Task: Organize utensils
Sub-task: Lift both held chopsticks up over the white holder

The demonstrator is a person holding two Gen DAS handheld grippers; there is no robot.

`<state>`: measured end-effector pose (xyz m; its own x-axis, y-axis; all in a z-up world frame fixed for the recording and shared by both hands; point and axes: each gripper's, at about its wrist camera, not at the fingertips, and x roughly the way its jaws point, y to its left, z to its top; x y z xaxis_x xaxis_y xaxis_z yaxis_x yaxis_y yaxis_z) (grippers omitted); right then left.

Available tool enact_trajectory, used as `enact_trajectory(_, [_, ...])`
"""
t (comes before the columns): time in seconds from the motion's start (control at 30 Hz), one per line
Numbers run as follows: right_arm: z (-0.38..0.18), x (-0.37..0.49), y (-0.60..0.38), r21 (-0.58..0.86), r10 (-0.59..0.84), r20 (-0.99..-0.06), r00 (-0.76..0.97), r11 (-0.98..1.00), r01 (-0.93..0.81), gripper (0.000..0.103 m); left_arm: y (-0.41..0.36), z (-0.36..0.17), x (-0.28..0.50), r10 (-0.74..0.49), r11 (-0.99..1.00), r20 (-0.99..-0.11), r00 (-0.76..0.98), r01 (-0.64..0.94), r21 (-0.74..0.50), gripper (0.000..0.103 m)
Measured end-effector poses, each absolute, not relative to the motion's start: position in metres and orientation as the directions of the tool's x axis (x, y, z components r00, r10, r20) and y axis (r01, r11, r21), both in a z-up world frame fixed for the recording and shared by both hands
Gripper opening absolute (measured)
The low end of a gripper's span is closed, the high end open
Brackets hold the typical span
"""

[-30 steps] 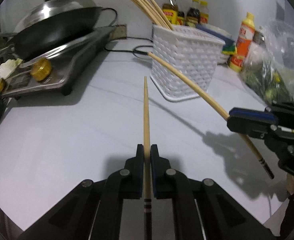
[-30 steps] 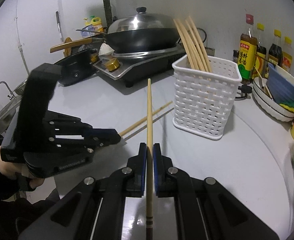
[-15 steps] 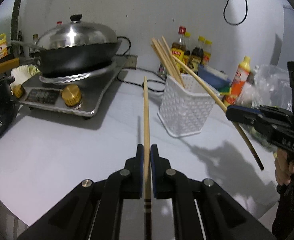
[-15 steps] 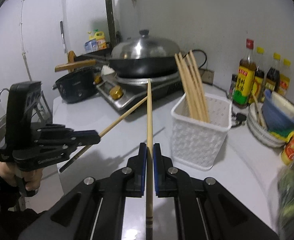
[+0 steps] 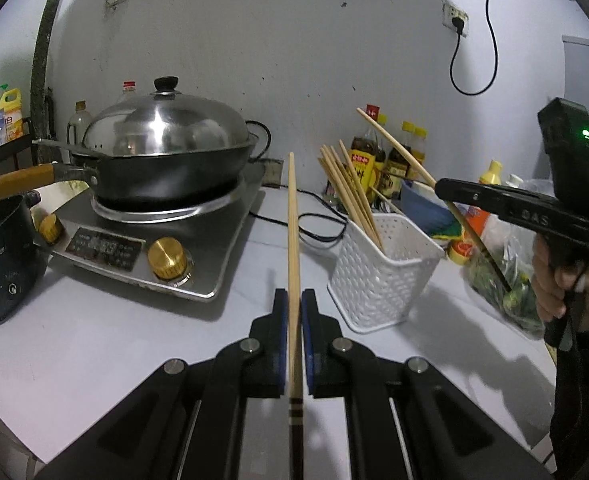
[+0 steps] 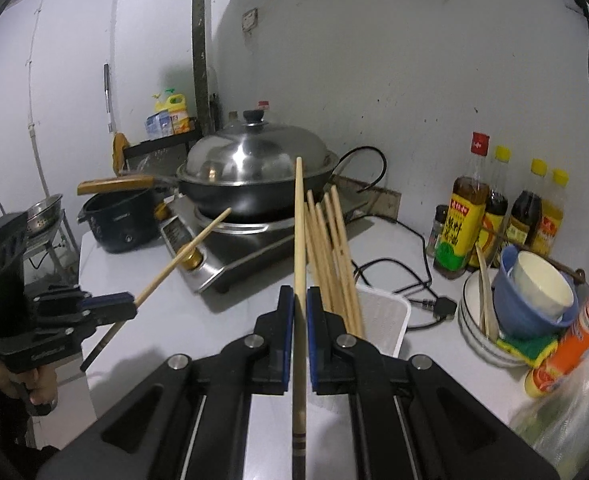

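Chopsticks: left gripper (image 5: 293,300) clamping one chopstick (image 5: 292,216), right gripper (image 6: 300,296) clamping another chopstick (image 6: 299,220); both hovering above counter (image 5: 94,340) near white basket (image 5: 382,276) holding more chopsticks (image 5: 352,192).

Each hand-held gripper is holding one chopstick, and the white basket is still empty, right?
Not quite. Each hand-held gripper, left and right, does hold one chopstick, but the white basket isn't empty: several chopsticks already stand in it, as the left wrist view shows.
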<state>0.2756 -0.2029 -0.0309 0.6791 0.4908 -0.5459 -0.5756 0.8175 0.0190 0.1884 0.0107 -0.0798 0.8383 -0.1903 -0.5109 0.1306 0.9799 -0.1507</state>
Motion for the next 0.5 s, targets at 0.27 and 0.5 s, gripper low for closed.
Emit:
enact_trajectory(0.27, [-0.017, 0.314, -0.185, -0.02, 0.477, -0.536, 0.696, 0.817, -0.576, 0.006, 0.03, -0.077, 0.202, -0.195, 0.976, -0.487, 0.851, 0.118, -0.184, 0.006])
enact_trajectory(0.5, [-0.025, 0.347, -0.163, -0.071, 0.455, -0.563, 0.69, 0.805, -0.589, 0.006, 0.04, -0.08, 0.215, -0.196, 0.973, -0.484, 0.853, 0.11, -0.201, 0.006])
